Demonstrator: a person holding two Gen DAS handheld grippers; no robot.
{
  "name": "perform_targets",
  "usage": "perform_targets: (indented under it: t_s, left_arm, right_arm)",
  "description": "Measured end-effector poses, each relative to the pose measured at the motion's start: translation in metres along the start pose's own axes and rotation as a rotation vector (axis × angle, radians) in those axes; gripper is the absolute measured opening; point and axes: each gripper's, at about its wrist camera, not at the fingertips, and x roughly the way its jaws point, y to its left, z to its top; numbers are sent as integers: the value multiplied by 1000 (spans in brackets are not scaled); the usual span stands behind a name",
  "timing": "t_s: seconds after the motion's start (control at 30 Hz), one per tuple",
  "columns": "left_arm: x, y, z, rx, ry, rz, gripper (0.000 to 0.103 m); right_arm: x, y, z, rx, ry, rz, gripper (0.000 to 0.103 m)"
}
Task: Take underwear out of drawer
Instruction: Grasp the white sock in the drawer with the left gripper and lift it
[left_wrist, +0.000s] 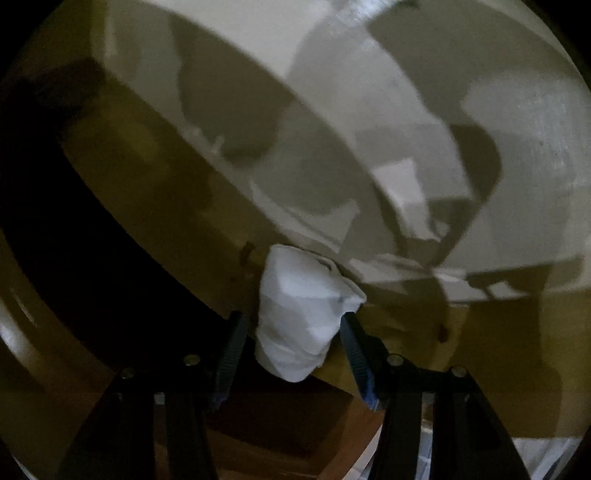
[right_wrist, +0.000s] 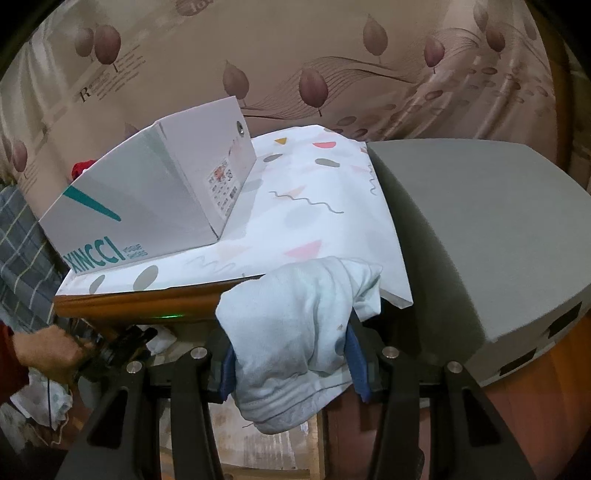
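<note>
The right claw (right_wrist: 291, 332) squeezes a pale blue underwear (right_wrist: 291, 332) bunch, low at six o'clock, in front of the surface (right_wrist: 147, 299). The left claw (left_wrist: 295, 325) has a white underwear (left_wrist: 303, 314) roll between its fingers, inside the dark drawer (left_wrist: 155, 177).

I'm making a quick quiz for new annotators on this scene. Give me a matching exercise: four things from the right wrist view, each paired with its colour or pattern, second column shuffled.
Things:
1. Bundle of cloth in the right tongs
2. Shoe box
3. Table cover
4. Flat box on the right

Colours:
A. White with a teal stripe and teal lettering
B. Plain grey
C. Pale blue
D. White with small coloured shapes and squiggles

Pairs: 1-C, 2-A, 3-D, 4-B
</note>
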Motion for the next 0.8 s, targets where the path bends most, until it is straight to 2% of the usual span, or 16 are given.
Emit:
perform_targets:
  t_s: [0.2,0.37,0.57,0.8]
  left_arm:
    - [8,6,0,60,0,-26,55]
    - [16,8,4,66,36,-90,55]
    - [20,8,11,66,48,-27,55]
    - [25,22,21,-15,72,0,55]
  right_arm:
    - [2,4,-1,-10,11,12,46]
    - [3,9,-2,-26,21,19,46]
    - [4,12,-3,-30,30,36,46]
    - [6,19,-5,-49,43,55,46]
